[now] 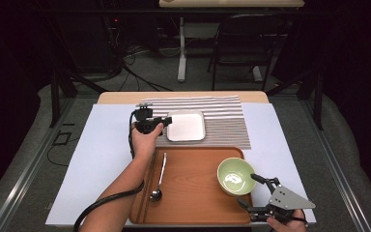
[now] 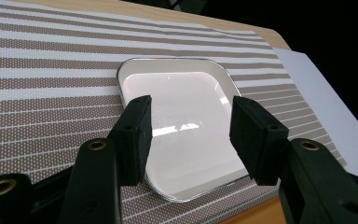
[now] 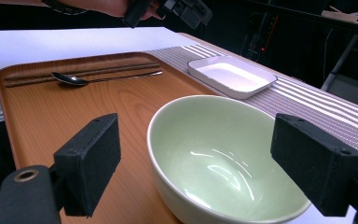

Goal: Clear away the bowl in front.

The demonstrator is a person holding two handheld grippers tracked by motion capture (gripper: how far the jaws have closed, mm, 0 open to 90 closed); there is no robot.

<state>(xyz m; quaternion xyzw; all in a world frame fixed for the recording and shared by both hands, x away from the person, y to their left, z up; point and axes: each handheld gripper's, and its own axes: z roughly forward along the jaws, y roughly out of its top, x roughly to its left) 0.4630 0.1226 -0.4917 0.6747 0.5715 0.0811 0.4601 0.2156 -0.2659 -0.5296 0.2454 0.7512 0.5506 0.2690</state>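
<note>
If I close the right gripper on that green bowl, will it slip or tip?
The bowl looks glazed and glossy, so the pads may slide on its curved wall. Rigid and probably ceramic, so likely breakable if dropped. It appears to narrow toward the base, so a push near the rim might rock it on the tray.

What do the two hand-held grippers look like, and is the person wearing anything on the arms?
Both grippers are black. The left gripper has a black cable trailing along a bare, sleeveless forearm. The right gripper carries a grey three-cornered plate on top. Their jaws end in rectangular black pads, and the arms show brass-coloured rivets.
</note>
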